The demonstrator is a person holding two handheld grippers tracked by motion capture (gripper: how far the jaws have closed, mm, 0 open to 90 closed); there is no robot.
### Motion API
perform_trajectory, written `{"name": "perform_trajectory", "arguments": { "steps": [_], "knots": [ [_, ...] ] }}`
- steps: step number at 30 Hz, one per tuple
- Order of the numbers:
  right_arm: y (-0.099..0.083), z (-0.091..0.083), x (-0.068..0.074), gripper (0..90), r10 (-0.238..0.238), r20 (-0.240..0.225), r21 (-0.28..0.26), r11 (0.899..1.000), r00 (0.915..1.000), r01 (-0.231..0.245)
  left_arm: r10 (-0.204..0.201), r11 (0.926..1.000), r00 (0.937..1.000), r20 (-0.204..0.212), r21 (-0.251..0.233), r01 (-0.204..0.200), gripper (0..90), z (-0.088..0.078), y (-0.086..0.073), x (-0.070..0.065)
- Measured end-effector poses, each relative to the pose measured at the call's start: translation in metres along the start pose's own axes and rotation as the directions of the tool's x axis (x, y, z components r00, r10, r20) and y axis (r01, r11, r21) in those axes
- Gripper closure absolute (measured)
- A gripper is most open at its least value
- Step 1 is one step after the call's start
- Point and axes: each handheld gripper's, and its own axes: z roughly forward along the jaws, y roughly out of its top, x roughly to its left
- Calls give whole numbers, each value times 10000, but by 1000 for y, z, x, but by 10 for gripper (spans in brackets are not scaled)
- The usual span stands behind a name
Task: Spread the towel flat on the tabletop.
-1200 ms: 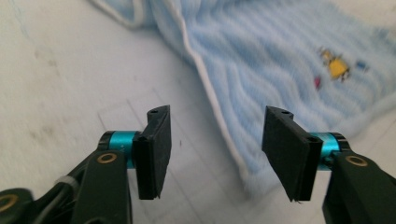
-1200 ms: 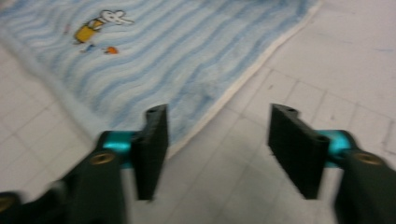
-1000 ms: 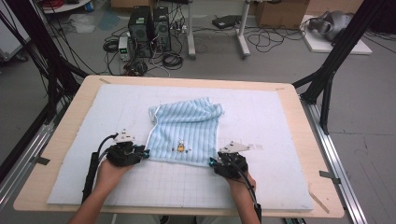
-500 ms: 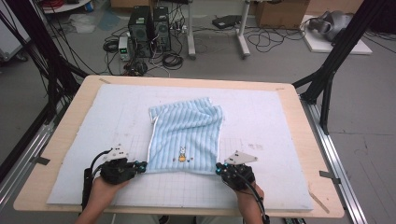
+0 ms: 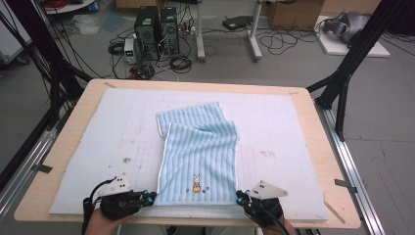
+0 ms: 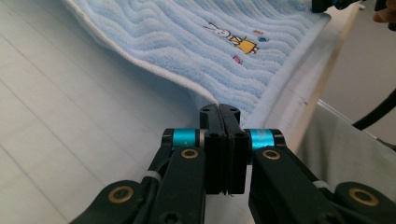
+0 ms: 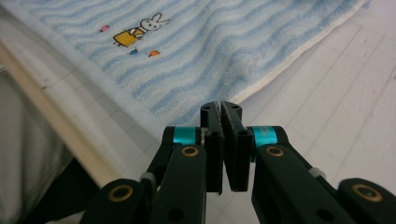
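Presently: one blue striped towel, soft, light, limp, spread ahead of both claws, near corners pinched in the closed left gripper and right gripper, best held there.

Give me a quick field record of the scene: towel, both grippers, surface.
item: light blue striped towel with a rabbit motif
towel state: partly folded, far part doubled under, near edge at the table's front
left gripper: shut on the towel's near left corner
right gripper: shut on the towel's near right corner
surface: pale gridded mat on a wooden table
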Motion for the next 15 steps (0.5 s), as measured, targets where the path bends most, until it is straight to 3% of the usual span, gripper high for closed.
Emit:
{"name": "perform_trajectory", "arguments": {
  "steps": [3,5,10,12,15],
  "knots": [
    [-9,-8,7,865,115,-151,8,9999,9998,-114,57,10000,9994,337,37,-58,883,-4,-7,-6],
    [-12,-12,9,842,124,-73,59,9999,9999,-124,250,9997,9993,268,-74,-248,870,-8,-10,-6],
    [-10,-11,0,685,804,293,-240,9965,9963,-797,-378,9968,9987,-338,-724,353,532,-10,-4,7],
    [-6,-6,-4,624,997,393,-359,9945,9942,-983,-451,9954,9975,-544,-872,403,465,-8,4,11],
    [2,5,-9,595,786,910,-619,9954,9927,-731,-497,9945,9960,-744,-954,425,424,-2,18,18]
  ]
}}
